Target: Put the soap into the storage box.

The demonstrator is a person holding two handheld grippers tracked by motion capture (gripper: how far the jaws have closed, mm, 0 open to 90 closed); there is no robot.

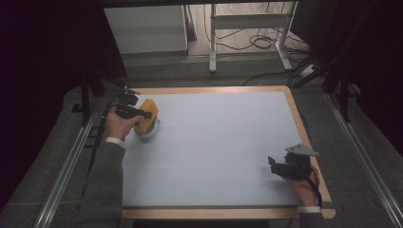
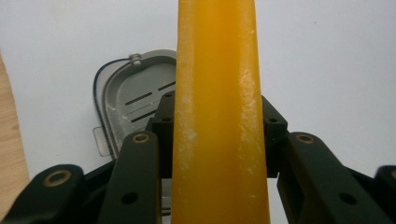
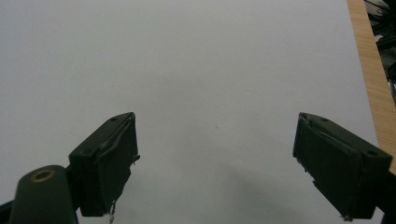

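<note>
Orange soap bar (image 2: pixel 219 112) pinched in left tool (image 1: pixel 142 113), long axis pointing away, right tool (image 3: pixel 217 163) spread

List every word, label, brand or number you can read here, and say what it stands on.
None: no readable text anywhere. The yellow soap bar, the grey soap dish and the white table mat carry no lettering.

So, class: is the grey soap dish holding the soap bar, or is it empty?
Empty: the grey soap dish shows its bare slotted floor, while the left gripper clamps the orange soap bar above it.
</note>
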